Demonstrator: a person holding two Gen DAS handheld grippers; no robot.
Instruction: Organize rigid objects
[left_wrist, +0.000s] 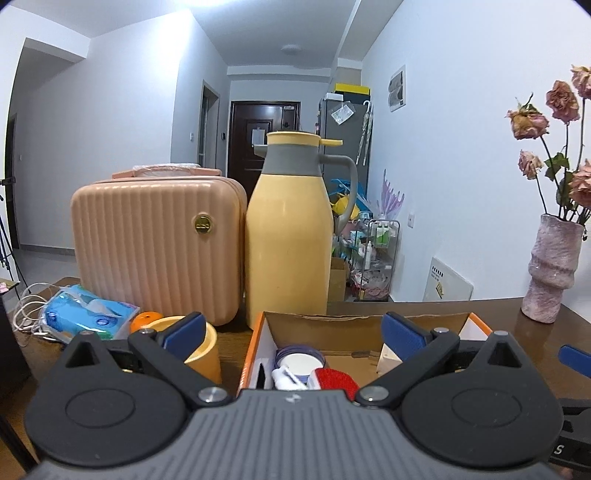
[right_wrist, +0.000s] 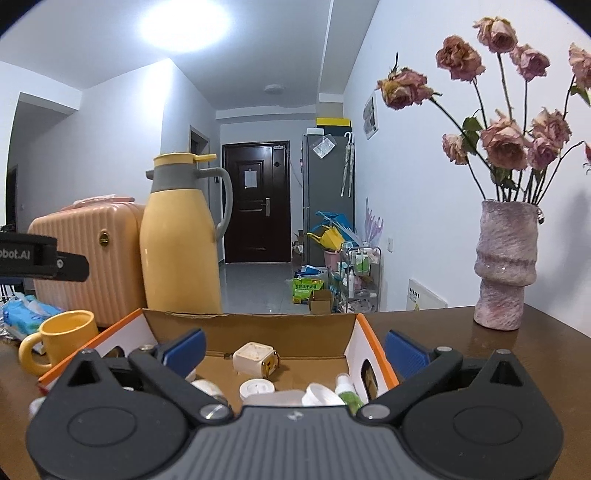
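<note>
- Fingers of left gripper (left_wrist: 293, 334) spread wide, nothing between them; blue pads hang over the near end of the open cardboard box with orange-and-white sides (left_wrist: 369, 320).
- Fingers of right gripper (right_wrist: 294, 349) likewise released, empty, over the same box (right_wrist: 288, 325).
- Box sits on dark brown wooden surface (right_wrist: 498, 354), w/ small rigid bits inside: cream cube-shaped plug adapter (right_wrist: 255, 360) near the far wall, round white lid (right_wrist: 256, 390), white cap (right_wrist: 319, 394), green-and-white small bottle (right_wrist: 347, 391); left view adds a red item (left_wrist: 334, 377) & a round blue-rimmed dish (left_wrist: 299, 357).
- Outside box, left of it: yellow ceramic mug (right_wrist: 61, 338), tall yellow thermos jug w/ grey collar & handle (right_wrist: 181, 243), ribbed peach hard-shell case (left_wrist: 157, 247) touching the jug, blue tissue pack (left_wrist: 88, 312).
- Right of box, well apart: textured pink vase w/ dried roses (right_wrist: 506, 266).
</note>
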